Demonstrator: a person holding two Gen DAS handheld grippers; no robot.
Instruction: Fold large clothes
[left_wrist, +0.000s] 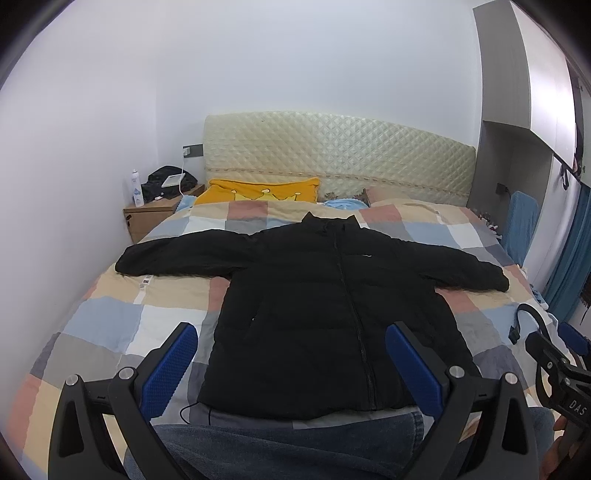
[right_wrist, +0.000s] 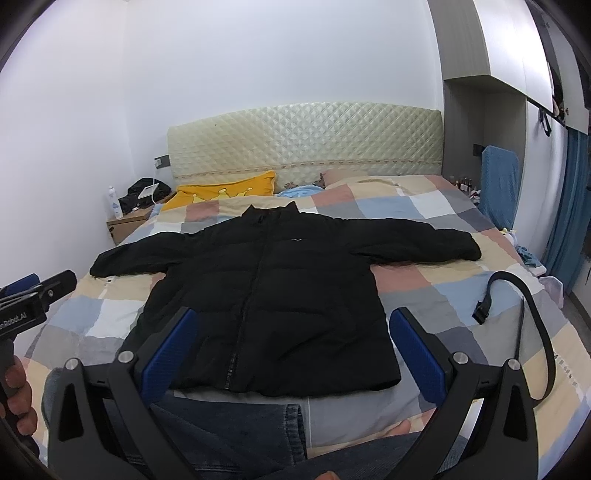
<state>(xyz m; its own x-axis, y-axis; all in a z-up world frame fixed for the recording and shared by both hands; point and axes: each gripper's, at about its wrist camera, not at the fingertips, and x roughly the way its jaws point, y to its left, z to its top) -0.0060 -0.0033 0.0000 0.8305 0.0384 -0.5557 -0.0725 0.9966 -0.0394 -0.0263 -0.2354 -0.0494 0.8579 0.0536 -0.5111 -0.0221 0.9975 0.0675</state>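
A black puffer jacket (left_wrist: 314, 295) lies flat and zipped on the checked bedspread (left_wrist: 110, 317), front up, collar toward the headboard, both sleeves spread out sideways. It also shows in the right wrist view (right_wrist: 266, 295). My left gripper (left_wrist: 291, 354) is open and empty, held above the jacket's hem, over the left half. My right gripper (right_wrist: 291, 347) is open and empty, held above the hem, over the right half. The right gripper's body shows at the right edge of the left wrist view (left_wrist: 557, 365).
A black cable with a plug (right_wrist: 517, 306) lies on the bed right of the jacket. A yellow pillow (left_wrist: 258, 190) lies at the quilted headboard (left_wrist: 332, 155). A nightstand with a bottle (left_wrist: 138, 186) stands at back left. My jeans-clad legs (left_wrist: 295, 443) rest at the near edge.
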